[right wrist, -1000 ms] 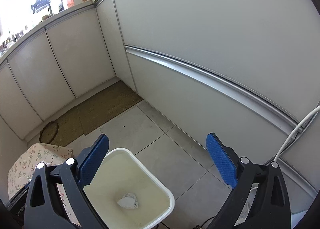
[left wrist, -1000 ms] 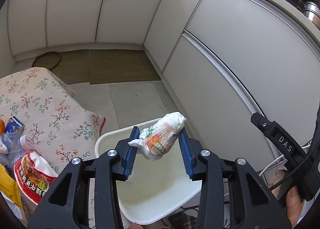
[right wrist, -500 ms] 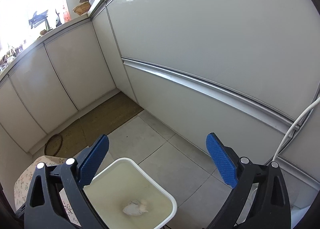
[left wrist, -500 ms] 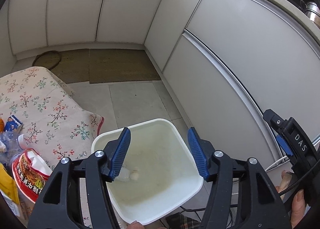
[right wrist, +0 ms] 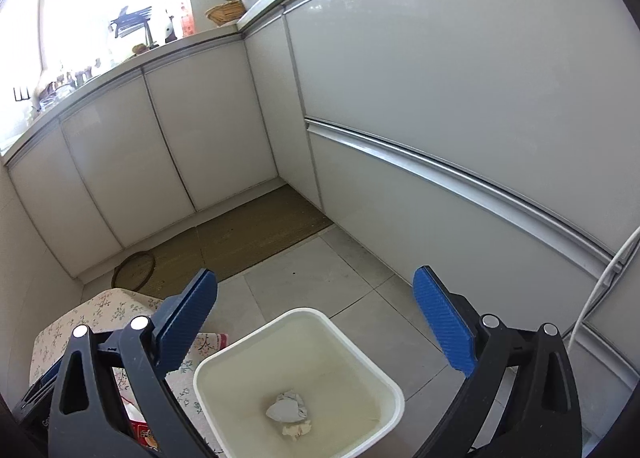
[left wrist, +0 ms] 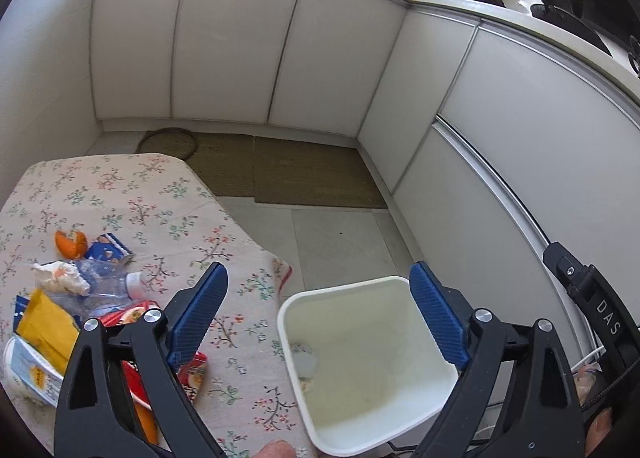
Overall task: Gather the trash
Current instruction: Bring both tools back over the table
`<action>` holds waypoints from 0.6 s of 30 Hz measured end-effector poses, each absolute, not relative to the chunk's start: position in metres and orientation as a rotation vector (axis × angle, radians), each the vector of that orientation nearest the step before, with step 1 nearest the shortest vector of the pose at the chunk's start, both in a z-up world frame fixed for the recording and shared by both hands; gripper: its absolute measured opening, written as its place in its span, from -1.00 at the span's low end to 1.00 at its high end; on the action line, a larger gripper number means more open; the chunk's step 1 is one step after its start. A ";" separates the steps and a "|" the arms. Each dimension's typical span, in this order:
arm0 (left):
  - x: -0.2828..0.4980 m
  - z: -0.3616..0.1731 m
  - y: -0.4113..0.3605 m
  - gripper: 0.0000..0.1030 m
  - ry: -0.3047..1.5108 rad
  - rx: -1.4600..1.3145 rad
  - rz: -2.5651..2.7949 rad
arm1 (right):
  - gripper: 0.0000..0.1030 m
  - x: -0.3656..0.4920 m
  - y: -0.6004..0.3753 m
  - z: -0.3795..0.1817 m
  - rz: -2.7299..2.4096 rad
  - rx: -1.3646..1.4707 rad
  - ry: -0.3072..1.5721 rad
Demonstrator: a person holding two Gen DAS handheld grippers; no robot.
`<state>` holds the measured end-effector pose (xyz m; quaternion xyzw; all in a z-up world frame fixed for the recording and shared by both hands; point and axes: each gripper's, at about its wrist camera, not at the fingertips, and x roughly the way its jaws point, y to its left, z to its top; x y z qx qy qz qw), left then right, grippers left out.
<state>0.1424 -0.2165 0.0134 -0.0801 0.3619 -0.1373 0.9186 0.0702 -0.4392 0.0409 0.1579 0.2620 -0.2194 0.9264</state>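
The left gripper hangs wide open and empty, straddling the near edge of the desk and the white bin. Loose trash lies at the desk's near left: wrappers, a crushed bottle, orange peel. Two crumpled pieces sit in the bin. The right gripper gapes empty above it. Judged step: between drops; next, swing left to pinch another piece.

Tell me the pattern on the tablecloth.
The tablecloth is pale with small floral sprigs, clearest in the left wrist view.
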 end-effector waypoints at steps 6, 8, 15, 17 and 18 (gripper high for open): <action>0.137 0.018 -0.178 0.74 0.722 -0.190 -0.208 | 0.86 0.082 -0.400 0.045 -0.372 0.276 0.535; 0.135 0.020 -0.165 0.74 0.715 -0.194 -0.186 | 0.86 0.087 -0.388 0.044 -0.349 0.263 0.542; 0.130 0.024 -0.124 0.75 0.700 -0.231 -0.112 | 0.86 0.098 -0.339 0.044 -0.248 0.196 0.546; 0.129 0.025 -0.113 0.78 0.695 -0.236 -0.093 | 0.86 0.099 -0.324 0.044 -0.223 0.169 0.545; 0.127 0.025 -0.108 0.78 0.693 -0.237 -0.080 | 0.86 0.099 -0.317 0.043 -0.212 0.157 0.545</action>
